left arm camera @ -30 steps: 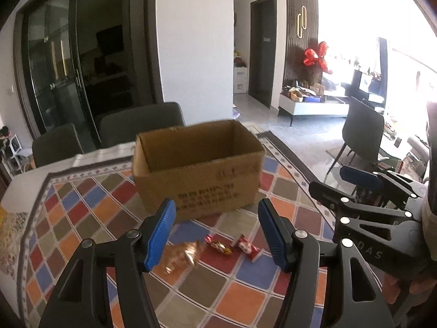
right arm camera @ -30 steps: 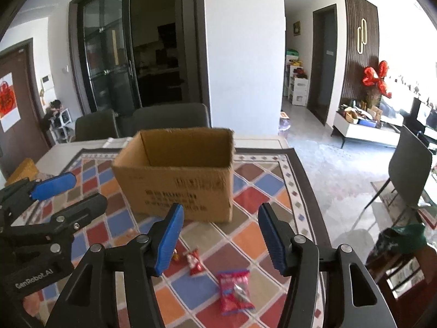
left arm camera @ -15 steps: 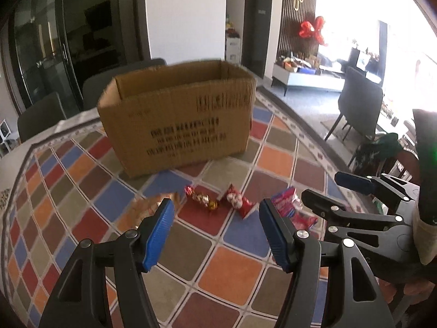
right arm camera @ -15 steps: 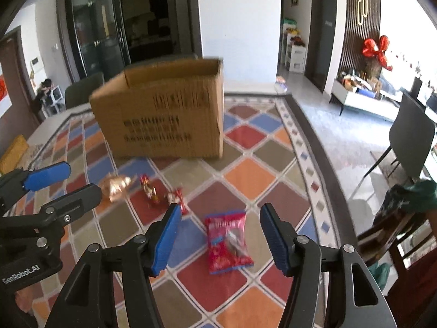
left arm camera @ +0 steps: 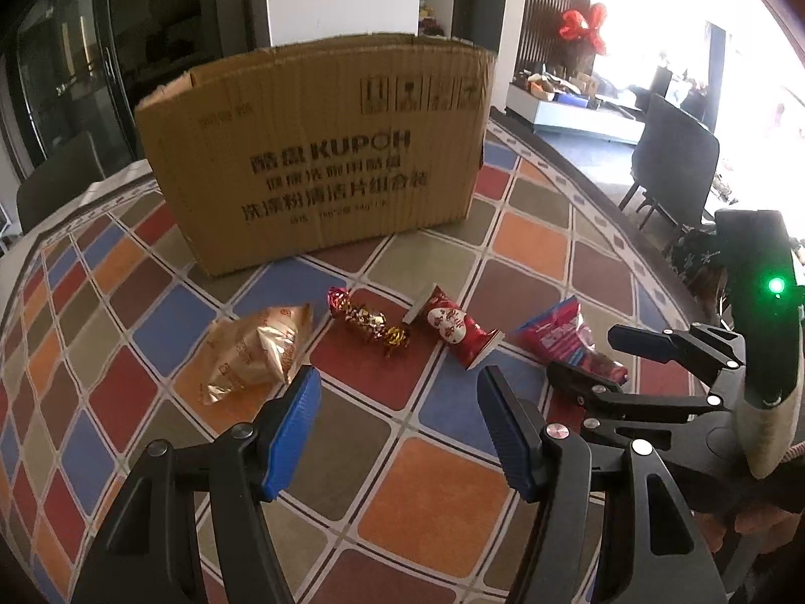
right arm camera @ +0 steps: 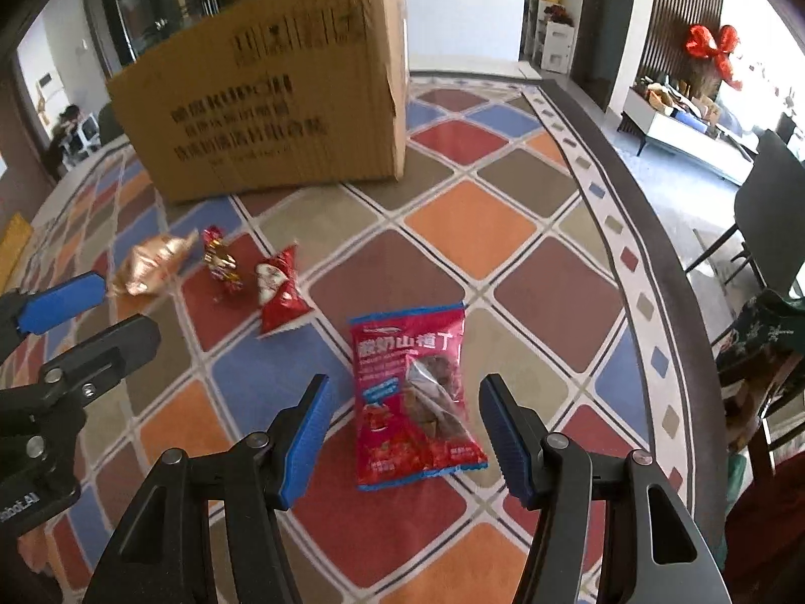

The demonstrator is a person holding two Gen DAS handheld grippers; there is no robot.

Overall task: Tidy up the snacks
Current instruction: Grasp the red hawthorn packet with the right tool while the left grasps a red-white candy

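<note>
From the left wrist, the left gripper [left arm camera: 397, 423] hangs with jaws apart and empty; the gold foil packet [left arm camera: 256, 347] lies just ahead to its left, so it should shift that way before closing. Beyond stands the cardboard box [left arm camera: 322, 151].

From the right wrist, the right gripper [right arm camera: 402, 433] is spread, the red snack bag [right arm camera: 412, 397] flat between its fingers; lower squarely, pinch the crinkly edges. A patchwork-patterned counter [right arm camera: 468, 221]; chairs, bright living room behind.

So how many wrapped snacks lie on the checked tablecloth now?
4, in a row before the brown cardboard box: gold foil pouch, red-gold twisted candy, red pillow pack, pink-red bag. Box contents unseen.
</note>
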